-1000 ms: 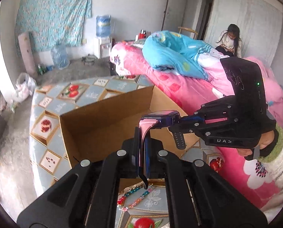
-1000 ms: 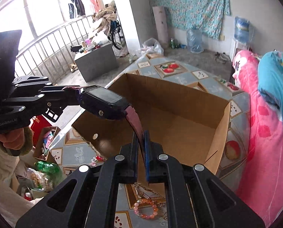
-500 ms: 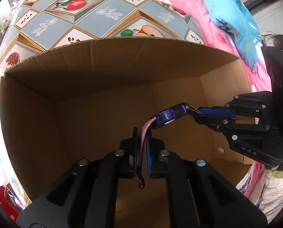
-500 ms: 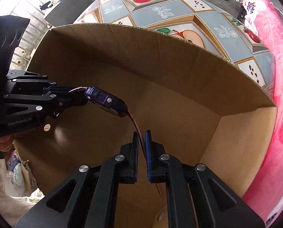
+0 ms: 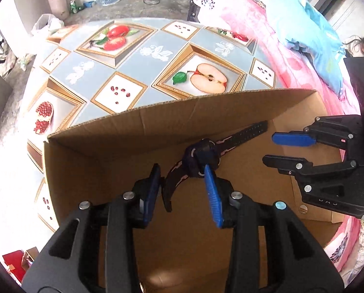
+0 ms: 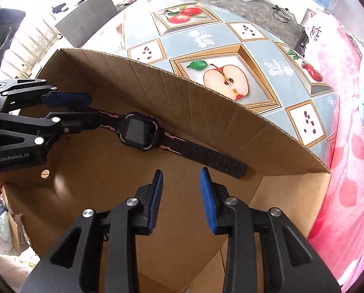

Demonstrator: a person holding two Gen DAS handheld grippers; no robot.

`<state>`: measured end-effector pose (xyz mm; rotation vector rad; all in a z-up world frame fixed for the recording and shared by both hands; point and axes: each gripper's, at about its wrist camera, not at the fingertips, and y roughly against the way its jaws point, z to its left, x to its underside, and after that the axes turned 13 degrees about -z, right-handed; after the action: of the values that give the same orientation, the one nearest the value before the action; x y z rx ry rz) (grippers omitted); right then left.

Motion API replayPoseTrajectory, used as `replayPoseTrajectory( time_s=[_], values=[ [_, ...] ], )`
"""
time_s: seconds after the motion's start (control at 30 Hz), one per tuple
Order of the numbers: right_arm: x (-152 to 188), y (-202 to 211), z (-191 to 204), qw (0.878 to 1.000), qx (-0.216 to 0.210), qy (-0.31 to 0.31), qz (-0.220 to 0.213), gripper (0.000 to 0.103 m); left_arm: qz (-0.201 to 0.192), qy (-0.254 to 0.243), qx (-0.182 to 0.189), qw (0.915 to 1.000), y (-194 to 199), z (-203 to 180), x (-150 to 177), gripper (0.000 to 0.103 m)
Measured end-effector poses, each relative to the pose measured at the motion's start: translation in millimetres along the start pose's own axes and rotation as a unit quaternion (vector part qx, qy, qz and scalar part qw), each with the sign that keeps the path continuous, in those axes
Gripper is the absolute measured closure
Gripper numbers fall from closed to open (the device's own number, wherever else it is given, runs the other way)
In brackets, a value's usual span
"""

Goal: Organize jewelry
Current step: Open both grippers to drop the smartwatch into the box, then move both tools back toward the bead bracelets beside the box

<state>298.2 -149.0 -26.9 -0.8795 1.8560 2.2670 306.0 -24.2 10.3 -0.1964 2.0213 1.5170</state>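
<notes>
Left wrist view: the left tongs (image 5: 182, 190) are pointed steeply down into the cardboard box (image 5: 206, 114), jaws parted after just being opened. The watch (image 5: 201, 161) is seen between the blue pads, strap curling down toward 6 o'clock, but the pads are not pressed on it: released. The other strap end is run toward 2 o'clock along the box's far wall. At 3 o'clock the right tongs (image 5: 277, 149) are seen, jaws apart, nothing gripped.

Right wrist view: at 9 o'clock the left tongs (image 6: 84, 109) are seen just over the watch's (image 6: 138, 131) near strap end; contact cannot be told. The watch is laid face up inside the cardboard box (image 6: 206, 90), at the foot of the far wall, perforated strap stretched toward 4 o'clock. The right tongs (image 6: 180, 193) are held at 6 o'clock, jaws just opened, empty, the strap tip just beyond the pads.

Box is carried by the counter (image 6: 206, 39), covered in a fruit-print cloth. A pink bed (image 6: 348, 171) is seen at 3 o'clock.
</notes>
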Motion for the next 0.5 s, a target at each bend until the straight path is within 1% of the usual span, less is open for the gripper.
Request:
replayPoseTrajectory(
  time_s=[0.07,0.13,0.2,0.27,0.3,0.33,0.37,0.43,0.47,0.5],
  values=[
    [2,12,4,1.000,0.004,0.004,-0.014,0.069,-0.029,-0.013,-0.008,0.9994,15,-5,-1,0.067],
    [6,27,8,0.999,0.010,0.007,-0.030,0.067,-0.060,-0.023,-0.007,0.9979,35,-10,-2,0.067],
    [3,44,10,0.998,0.018,0.012,-0.053,0.065,-0.095,-0.032,-0.008,0.9949,61,-15,-1,0.067],
    [6,64,16,0.996,0.025,0.016,-0.079,0.060,-0.134,-0.044,-0.009,0.9899,92,-20,4,0.067],
    [9,78,20,0.995,0.031,0.016,-0.098,0.055,-0.154,-0.049,-0.014,0.9868,109,-22,8,0.067],
    [14,95,28,0.993,0.035,0.018,-0.115,0.048,-0.171,-0.055,-0.015,0.9836,125,-23,15,0.067],
    [18,110,35,0.990,0.039,0.021,-0.134,0.045,-0.189,-0.061,-0.014,0.9800,142,-25,22,0.067],
    [33,141,47,0.982,0.059,0.023,-0.177,0.027,-0.222,-0.064,-0.020,0.9727,174,-27,41,0.067],
    [43,156,53,0.978,0.062,0.023,-0.198,0.022,-0.236,-0.063,-0.022,0.9694,188,-27,52,0.067],
    [54,169,59,0.974,0.058,0.020,-0.218,0.014,-0.247,-0.061,-0.023,0.9667,201,-27,65,0.067]
  ],
)
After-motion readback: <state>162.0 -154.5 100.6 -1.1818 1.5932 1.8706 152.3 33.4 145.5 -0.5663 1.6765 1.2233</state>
